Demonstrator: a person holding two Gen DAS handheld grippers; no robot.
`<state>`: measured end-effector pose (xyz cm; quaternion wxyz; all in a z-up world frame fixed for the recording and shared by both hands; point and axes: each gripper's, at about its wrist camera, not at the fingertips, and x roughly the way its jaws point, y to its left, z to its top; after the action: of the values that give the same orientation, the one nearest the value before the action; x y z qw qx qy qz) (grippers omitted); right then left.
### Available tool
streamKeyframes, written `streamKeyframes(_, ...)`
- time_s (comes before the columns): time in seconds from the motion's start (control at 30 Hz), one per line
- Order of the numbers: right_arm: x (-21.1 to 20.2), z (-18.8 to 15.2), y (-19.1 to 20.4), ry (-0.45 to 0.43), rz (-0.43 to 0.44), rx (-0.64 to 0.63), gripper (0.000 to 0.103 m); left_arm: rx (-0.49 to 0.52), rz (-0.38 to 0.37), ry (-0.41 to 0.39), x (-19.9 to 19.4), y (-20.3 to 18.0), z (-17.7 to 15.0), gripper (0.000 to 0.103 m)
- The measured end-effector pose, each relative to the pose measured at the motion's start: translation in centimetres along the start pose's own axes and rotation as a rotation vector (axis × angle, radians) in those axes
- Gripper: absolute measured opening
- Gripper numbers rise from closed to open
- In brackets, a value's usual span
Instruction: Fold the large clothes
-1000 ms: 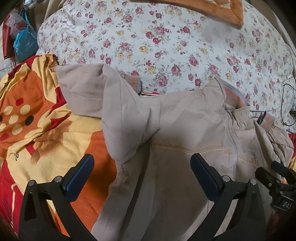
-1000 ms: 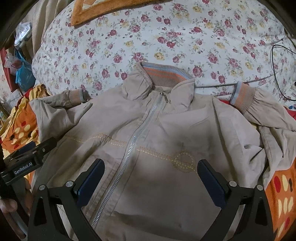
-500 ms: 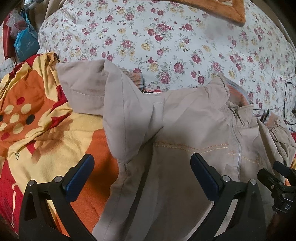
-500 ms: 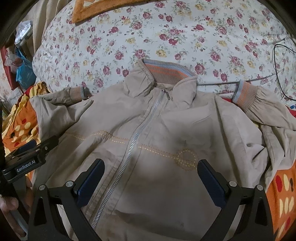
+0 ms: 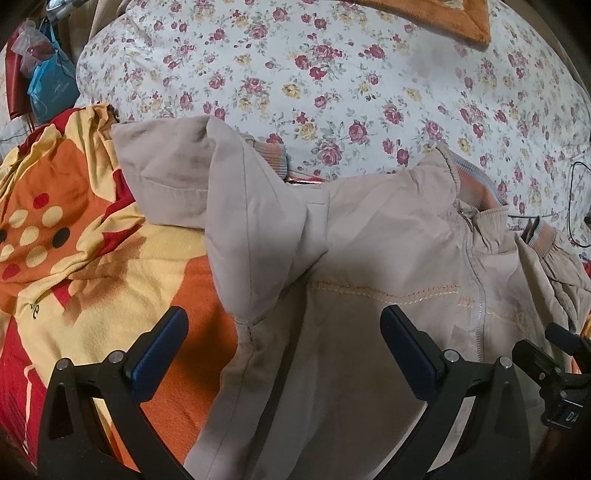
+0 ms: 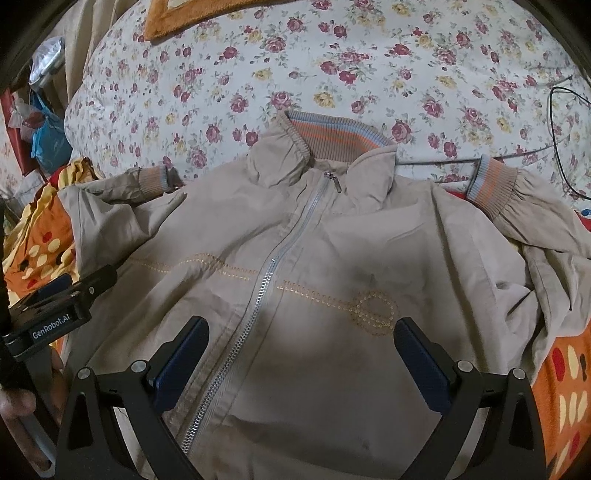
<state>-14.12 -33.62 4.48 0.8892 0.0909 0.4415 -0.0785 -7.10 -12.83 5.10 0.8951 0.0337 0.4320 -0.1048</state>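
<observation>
Colours and patterns, both wrist views.
Jacket (image 6: 332, 266): plain beige, grey zipper (image 6: 258, 295), orange-and-blue striped collar (image 6: 332, 138). Quilt (image 5: 332, 74): white, red and yellow roses. Blanket (image 5: 74, 240): orange, yellow, red, dotted. Gripper pads (image 5: 159, 354): dark blue.

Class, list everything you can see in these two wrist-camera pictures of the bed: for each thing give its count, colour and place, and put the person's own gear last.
jacket: one, beige, zipped shut, laid front-up in the middle, collar toward the floral cover
cuffs: two, ribbed, striped beige, orange and blue, at the far sleeve ends
floral cover: one, white with red and yellow roses, beyond the jacket
patterned blanket: one, orange, yellow and red, under the jacket
orange cloth: one, top edge, on the floral cover
blue bag: one, far left
black cable: one, far right
left gripper: one, black with blue pads, open over the jacket's side
right gripper: one, same, open over the jacket's front
</observation>
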Motion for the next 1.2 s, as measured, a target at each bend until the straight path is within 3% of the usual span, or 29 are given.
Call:
streamKeyframes(0.47,0.2,-0.1,0.4,0.012,0.006,-0.014,0.101,0.002,-0.004,0.003,-0.4,0.1,0.1,0.103)
streamKeyframes(0.57,0.2,0.0,0.4,0.016,0.014,-0.016,0.101,-0.015,-0.025,0.005,-1.4,1.1,1.3,0.103)
streamKeyframes(0.67,0.1,0.1,0.4,0.014,0.021,-0.013,0.101,-0.06,-0.024,-0.046,-3.1,3.2,3.8,0.103)
streamKeyframes(0.83,-0.2,0.2,0.4,0.014,0.042,-0.007,0.101,-0.114,0.044,-0.104,-3.9,6.8,9.5,0.103)
streamKeyframes(0.97,-0.1,0.1,0.7,0.017,0.038,-0.02,0.101,-0.138,0.076,-0.051,-1.3,8.3,12.4,0.103)
streamKeyframes(1.03,0.1,0.1,0.7,0.027,0.037,-0.024,0.101,-0.142,0.087,-0.02,0.4,8.8,12.6,0.103)
streamKeyframes(1.2,0.5,-0.3,1.2,0.05,0.039,-0.049,0.101,-0.086,0.291,0.106,4.9,11.1,9.8,0.103)
